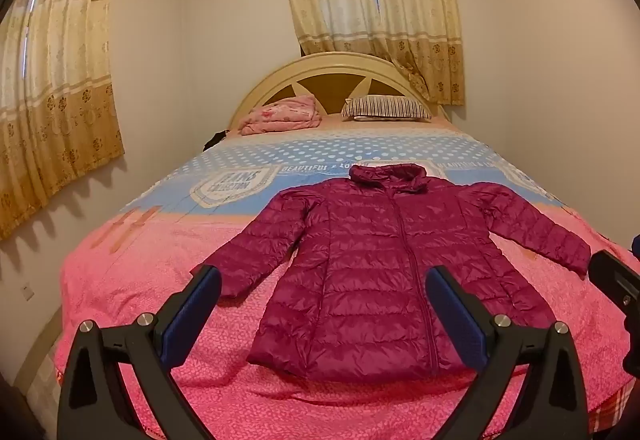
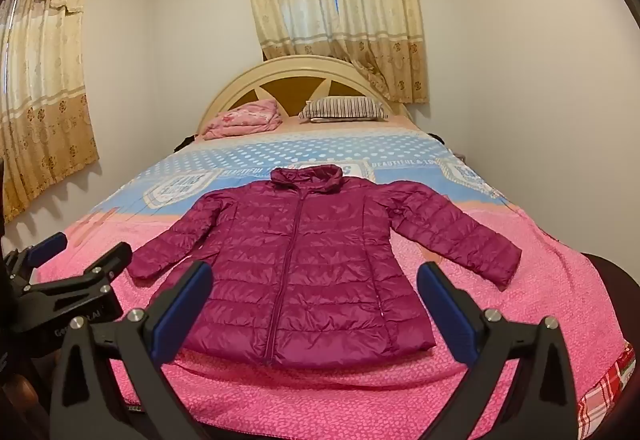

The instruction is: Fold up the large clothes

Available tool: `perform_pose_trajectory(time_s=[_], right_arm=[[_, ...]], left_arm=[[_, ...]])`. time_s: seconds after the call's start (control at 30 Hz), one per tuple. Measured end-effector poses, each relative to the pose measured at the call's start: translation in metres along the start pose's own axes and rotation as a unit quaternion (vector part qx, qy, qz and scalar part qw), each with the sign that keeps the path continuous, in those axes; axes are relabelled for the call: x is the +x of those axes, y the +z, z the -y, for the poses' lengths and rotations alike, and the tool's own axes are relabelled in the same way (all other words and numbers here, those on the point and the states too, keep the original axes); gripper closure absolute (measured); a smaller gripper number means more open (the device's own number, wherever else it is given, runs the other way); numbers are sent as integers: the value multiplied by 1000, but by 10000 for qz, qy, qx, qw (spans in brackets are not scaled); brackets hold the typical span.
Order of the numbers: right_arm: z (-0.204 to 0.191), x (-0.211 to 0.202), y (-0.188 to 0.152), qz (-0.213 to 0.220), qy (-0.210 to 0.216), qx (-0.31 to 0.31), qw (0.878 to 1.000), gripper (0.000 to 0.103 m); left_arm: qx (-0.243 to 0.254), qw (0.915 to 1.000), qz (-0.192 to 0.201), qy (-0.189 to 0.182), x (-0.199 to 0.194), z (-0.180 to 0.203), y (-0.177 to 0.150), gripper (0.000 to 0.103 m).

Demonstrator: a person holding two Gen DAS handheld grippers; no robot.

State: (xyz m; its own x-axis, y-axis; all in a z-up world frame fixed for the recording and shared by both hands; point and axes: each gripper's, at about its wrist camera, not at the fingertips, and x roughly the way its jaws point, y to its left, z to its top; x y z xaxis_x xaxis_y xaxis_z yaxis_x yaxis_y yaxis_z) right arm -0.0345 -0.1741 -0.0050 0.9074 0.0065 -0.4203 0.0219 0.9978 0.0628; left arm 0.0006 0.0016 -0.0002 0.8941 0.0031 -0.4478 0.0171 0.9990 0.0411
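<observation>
The jacket (image 1: 376, 272) lies flat, zipped and face up with sleeves spread on the near end of the bed (image 1: 132, 304), ready for folding, while the left gripper (image 1: 324, 314) and right gripper (image 2: 316, 308) hang wide and empty above its near hem, with bare bed on both sides.

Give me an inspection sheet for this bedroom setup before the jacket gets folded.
Surface: bed with pink and blue bedspread.
Job's things: magenta puffer jacket lies flat, zipped, sleeves spread, collar toward the headboard.
Clutter: folded pink blanket and striped pillow at the bed's head, apart from the jacket.
Grippers: left gripper open, above the hem; right gripper open; neither holds anything.
Cables: nothing seen.
Surroundings: white walls, gold curtains.
</observation>
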Motion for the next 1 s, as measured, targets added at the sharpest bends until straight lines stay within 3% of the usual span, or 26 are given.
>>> perform_pose_trajectory(time_s=[0.07, 0.27, 1.0], right_arm=[[0, 0, 0, 2, 31, 37, 10000, 0], [0, 1, -1, -22, 52, 52, 10000, 0], [-3, 2, -4, -70, 64, 54, 9999, 0]], left_arm=[[219, 9997, 81, 72, -1, 4, -3, 1], [240, 9996, 39, 120, 3, 9, -2, 1], [98, 9999, 66, 119, 5, 7, -7, 1]])
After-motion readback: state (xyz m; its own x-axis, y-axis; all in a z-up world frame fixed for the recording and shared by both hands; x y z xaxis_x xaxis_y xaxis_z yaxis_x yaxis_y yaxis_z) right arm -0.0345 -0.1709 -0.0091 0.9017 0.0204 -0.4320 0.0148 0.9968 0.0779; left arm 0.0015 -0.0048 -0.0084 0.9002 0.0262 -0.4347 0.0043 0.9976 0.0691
